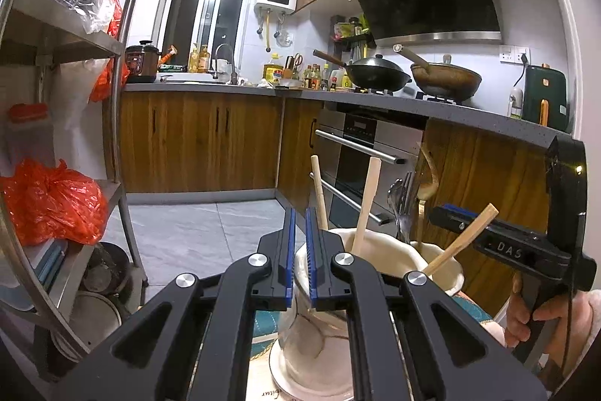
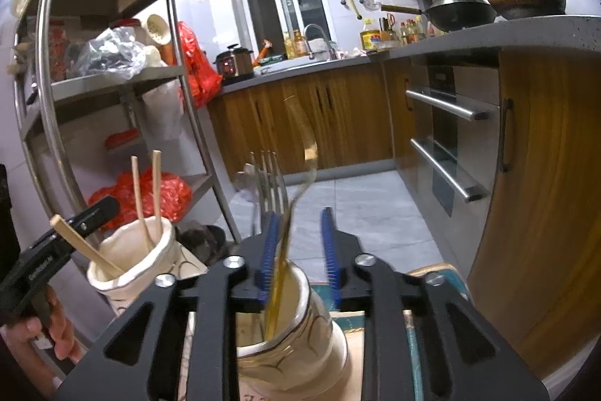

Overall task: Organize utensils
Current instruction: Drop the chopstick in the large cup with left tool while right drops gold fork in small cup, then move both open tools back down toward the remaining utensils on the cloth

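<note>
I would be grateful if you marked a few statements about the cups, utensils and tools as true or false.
1. Three chopsticks sit in one cup. True.
2. The fork shares that cup. False: it stands in the other cup, with a gold spoon.
3. The right tool is open. True.
4. The left tool clamps a chopstick. False: it is shut on nothing.
5. The black wok sits on the floor. False: it is up on the counter.
</note>
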